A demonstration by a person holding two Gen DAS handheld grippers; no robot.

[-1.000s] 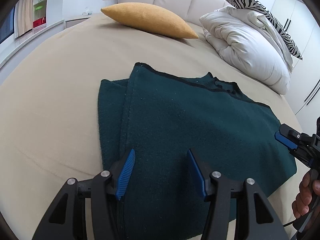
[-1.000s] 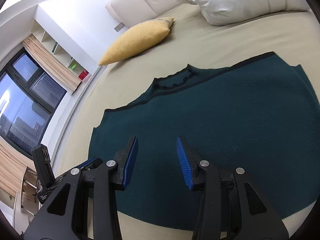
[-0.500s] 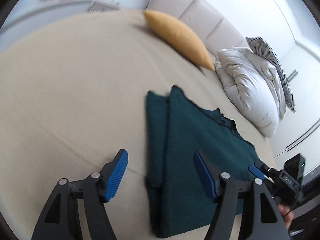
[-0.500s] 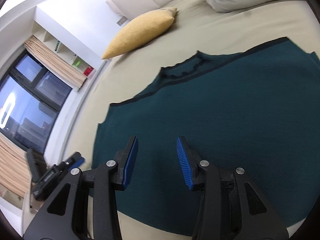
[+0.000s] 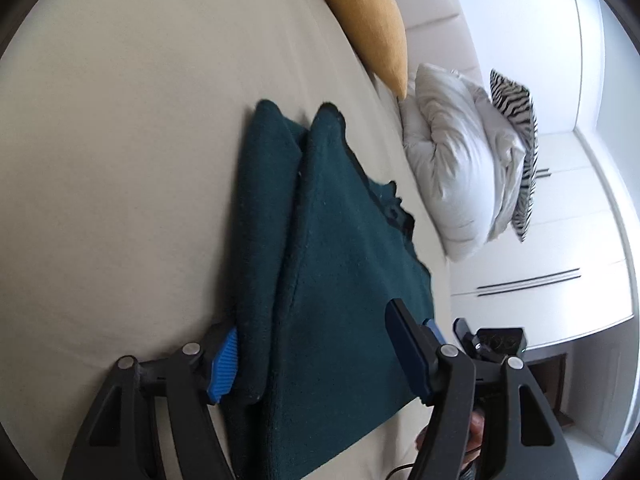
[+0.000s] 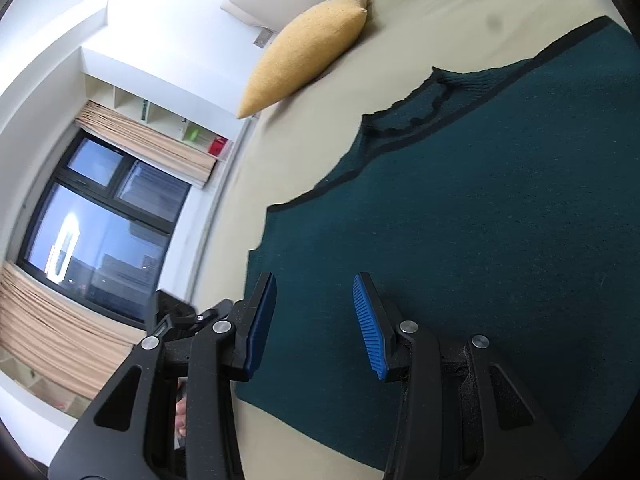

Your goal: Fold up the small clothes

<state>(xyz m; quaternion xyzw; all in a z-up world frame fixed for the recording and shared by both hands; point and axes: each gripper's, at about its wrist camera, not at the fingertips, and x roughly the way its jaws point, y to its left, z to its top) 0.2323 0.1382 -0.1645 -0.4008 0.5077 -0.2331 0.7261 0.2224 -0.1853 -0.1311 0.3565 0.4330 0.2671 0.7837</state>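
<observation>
Sweater [image 5: 340, 280] is lying part-folded on the bed [image 5: 120, 160]. L gripper [image 5: 316, 356] is sliding to its folded side edge, fingers just widening, empty; R gripper [image 6: 316, 324] is half open, empty.

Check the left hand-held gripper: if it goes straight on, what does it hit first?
Most likely the green sweater, near its folded edge: the left hand-held gripper stands open astride it, angled down toward the bed. Depth is unclear.
</observation>
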